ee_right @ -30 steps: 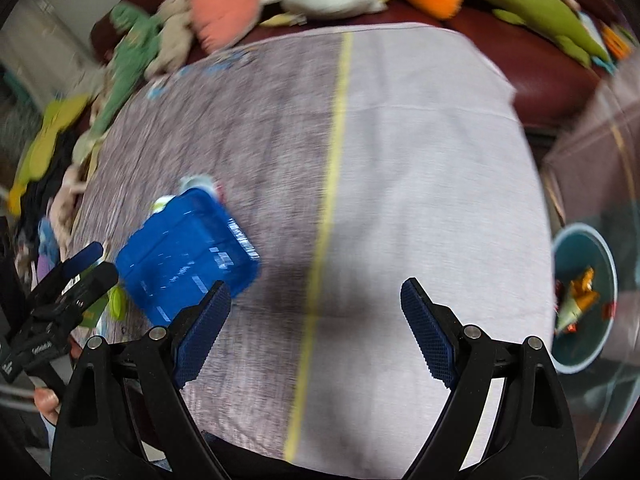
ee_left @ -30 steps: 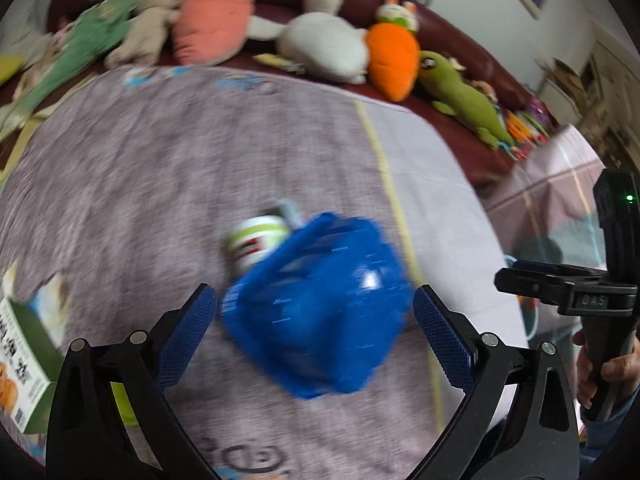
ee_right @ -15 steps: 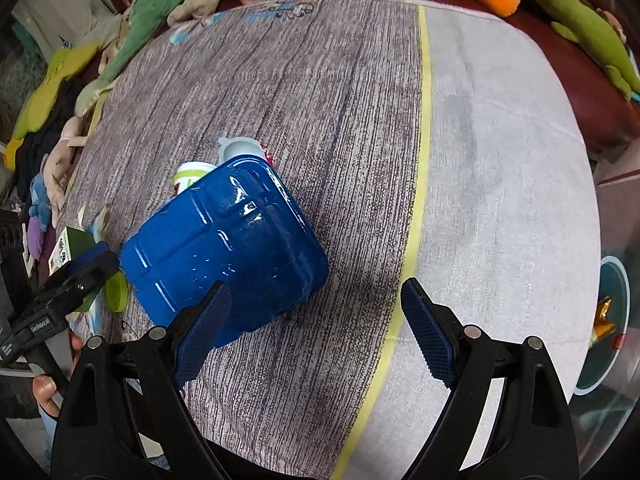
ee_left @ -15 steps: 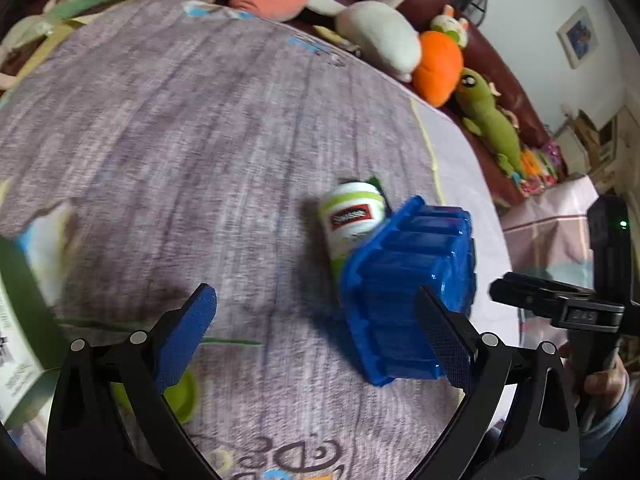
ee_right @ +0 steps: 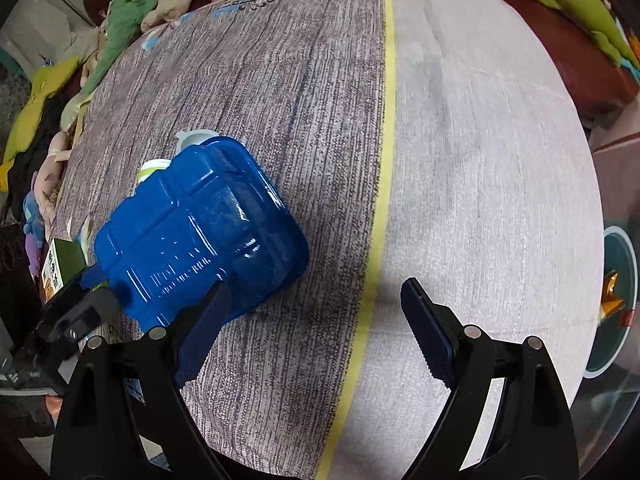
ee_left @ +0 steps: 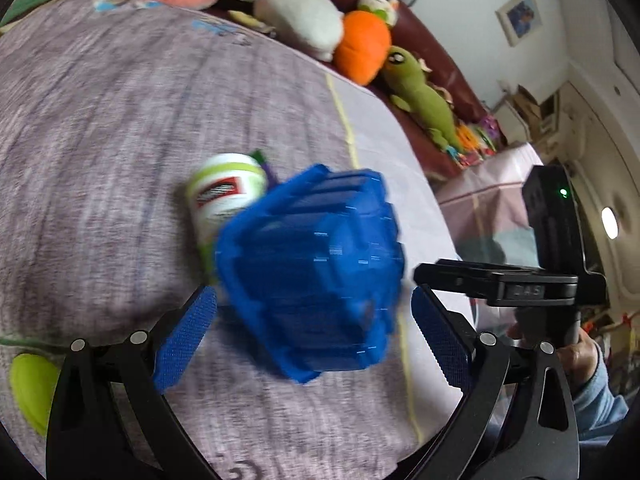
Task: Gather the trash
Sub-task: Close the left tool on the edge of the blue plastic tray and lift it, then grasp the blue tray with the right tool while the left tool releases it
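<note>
We see the blue plastic container (ee_left: 312, 272) at frame centre on the table (ee_left: 100, 120), between the spread pads of the left gripper (ee_left: 314, 332); contact is probably absent, though blur obscures it. The right gripper (ee_right: 314, 328) stands spread at lower frame, holding nothing.

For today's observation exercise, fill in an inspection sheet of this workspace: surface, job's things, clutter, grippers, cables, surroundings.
Surface: grey cloth-covered table with a yellow stripe.
Job's things: blue plastic container lying tipped; white-and-green bottle behind it; green carton; teal bin off the right edge, holding wrappers.
Clutter: lime-green object, blurred.
Grippers: left gripper with jaws open around the container; right gripper open, empty.
Cables: nothing seen.
Surroundings: plush toys on a dark red sofa.
</note>
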{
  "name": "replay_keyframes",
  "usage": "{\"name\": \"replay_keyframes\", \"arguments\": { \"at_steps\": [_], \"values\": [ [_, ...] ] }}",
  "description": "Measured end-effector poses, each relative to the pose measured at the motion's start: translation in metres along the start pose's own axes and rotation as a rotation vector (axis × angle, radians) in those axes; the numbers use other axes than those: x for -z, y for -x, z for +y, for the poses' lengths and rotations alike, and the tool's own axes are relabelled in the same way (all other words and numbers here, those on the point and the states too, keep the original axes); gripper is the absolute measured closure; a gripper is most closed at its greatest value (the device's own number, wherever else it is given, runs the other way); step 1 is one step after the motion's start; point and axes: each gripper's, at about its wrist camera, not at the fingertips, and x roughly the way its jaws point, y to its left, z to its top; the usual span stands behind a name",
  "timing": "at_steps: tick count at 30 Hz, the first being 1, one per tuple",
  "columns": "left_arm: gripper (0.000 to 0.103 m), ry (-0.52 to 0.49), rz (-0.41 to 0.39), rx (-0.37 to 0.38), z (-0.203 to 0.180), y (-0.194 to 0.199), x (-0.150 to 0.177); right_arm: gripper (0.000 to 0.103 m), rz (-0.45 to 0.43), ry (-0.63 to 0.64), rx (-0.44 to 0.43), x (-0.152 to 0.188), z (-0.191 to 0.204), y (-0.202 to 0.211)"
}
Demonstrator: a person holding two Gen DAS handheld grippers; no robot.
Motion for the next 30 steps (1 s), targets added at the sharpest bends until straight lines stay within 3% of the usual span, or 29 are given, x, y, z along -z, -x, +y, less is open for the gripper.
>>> {"name": "replay_keyframes", "arguments": {
  "at_steps": [9,19,30],
  "values": [
    [0.009,-0.081,0.008,0.030,-0.041,-0.014,-0.001,0.020,-0.036,-0.062,-0.018,0.006,-0.034,0.017],
    [0.009,-0.078,0.004,0.039,-0.070,-0.032,-0.019,0.020,-0.066,-0.107,-0.015,0.019,-0.072,0.029],
    [0.009,-0.044,0.006,0.049,-0.083,-0.044,-0.042,0.020,-0.174,0.135,0.104,0.043,-0.039,0.024]
  ]
}}
